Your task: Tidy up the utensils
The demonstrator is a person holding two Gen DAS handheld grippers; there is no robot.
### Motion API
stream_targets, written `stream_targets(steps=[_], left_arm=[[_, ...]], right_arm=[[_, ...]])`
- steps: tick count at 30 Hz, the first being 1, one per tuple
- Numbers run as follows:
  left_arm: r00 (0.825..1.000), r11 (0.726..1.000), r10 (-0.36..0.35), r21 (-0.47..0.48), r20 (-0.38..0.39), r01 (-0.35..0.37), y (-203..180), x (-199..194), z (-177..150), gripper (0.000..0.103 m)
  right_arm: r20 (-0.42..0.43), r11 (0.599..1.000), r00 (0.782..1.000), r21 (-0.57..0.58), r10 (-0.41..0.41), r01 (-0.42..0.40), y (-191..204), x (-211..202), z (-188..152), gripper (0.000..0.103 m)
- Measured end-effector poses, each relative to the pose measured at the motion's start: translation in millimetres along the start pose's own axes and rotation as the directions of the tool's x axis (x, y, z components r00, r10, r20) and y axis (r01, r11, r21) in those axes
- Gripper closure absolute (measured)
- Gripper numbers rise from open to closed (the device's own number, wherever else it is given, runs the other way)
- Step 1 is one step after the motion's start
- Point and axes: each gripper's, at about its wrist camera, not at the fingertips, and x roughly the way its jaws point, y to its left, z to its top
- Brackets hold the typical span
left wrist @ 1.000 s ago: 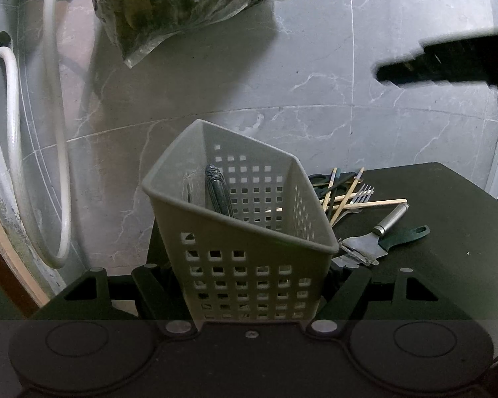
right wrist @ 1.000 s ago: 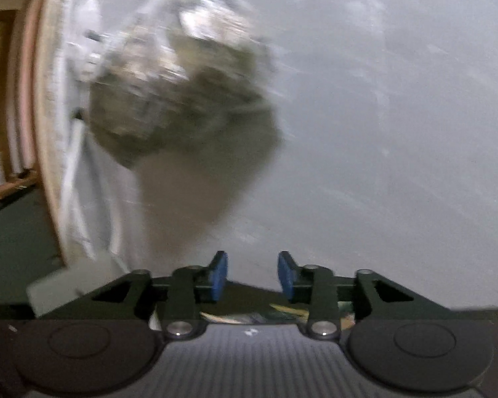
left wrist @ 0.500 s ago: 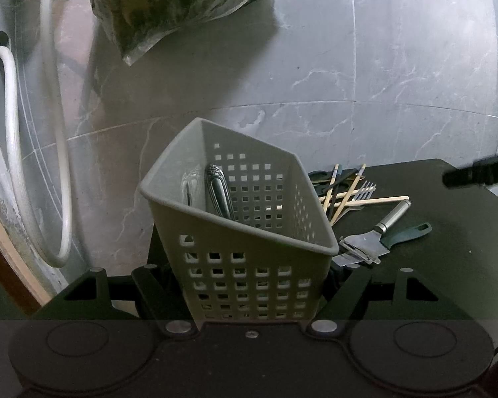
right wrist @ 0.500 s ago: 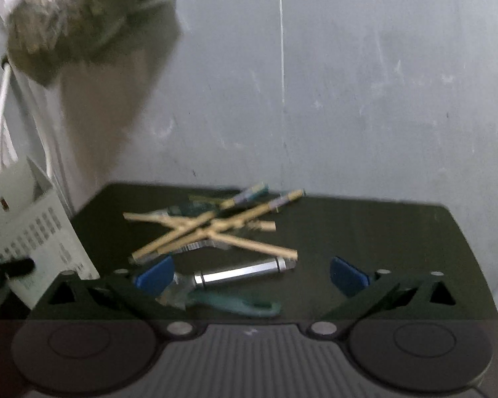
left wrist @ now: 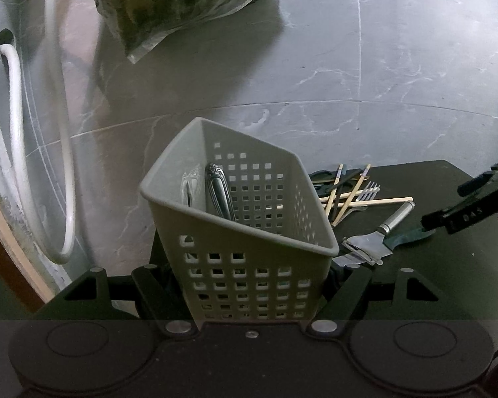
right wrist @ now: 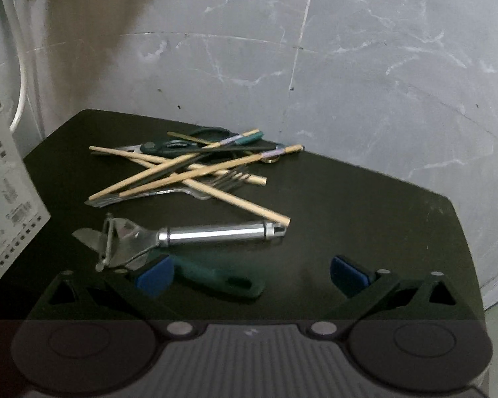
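Perforated plastic basket (left wrist: 249,265), wooden chopsticks (right wrist: 196,174), shiny metal peeler (right wrist: 212,233).

A home utility corner: marble-look tiles (left wrist: 315,66), white hose (left wrist: 16,152), utensils (right wrist: 189,165).

Grey perforated basket (left wrist: 249,265); black tabletop (right wrist: 348,199); pale wooden chopsticks (right wrist: 196,174); silver peeler (right wrist: 196,235); green handle (right wrist: 215,277); grey marbled wall (right wrist: 348,66).

A printed label (right wrist: 15,212) sticks on the basket (right wrist: 3,165), its text too small to read.
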Motion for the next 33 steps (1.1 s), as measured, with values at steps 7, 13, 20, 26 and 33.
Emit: stream_targets(steps=[7,13,20,26,33], left_arm=[[1.0,1.0,0.012,-0.007,0.0,-0.012,-0.9,-0.5,-0.3,0.026],[1.0,1.0,0.01,-0.006,0.0,-0.01,-1.0,-0.5,-0.3,0.026],[1.0,1.0,0.011,-0.007,0.0,-0.011,-0.7,-0.6,-0.3,0.026],[1.0,1.0,0.013,-0.008,0.0,-0.013,-0.9,-0.2,-0.1,0.026],[1.0,1.0,0.017,-0.008,0.001,-0.017,-1.1,0.3,0.0,0.026]], right_arm=[[0.035,0.985,0.991,-0.122,0.131,-0.126,16.8,-1.3,8.2,0.0],[0.084,0.924,0.993,-0.379,0.079,-0.042,36.8,-0.1,7.6,0.0],[0.082,0.837,0.994,-0.547,0.068,-0.012,27.2,14.2,22.0,0.0],[0.01,0.679,0.997,-0.733,0.077,-0.046,32.6,35.2,21.9,0.0],[-0.037,0.523,0.995,-0.848,0.093,-0.081,38.7,48.9,22.1,0.0]])
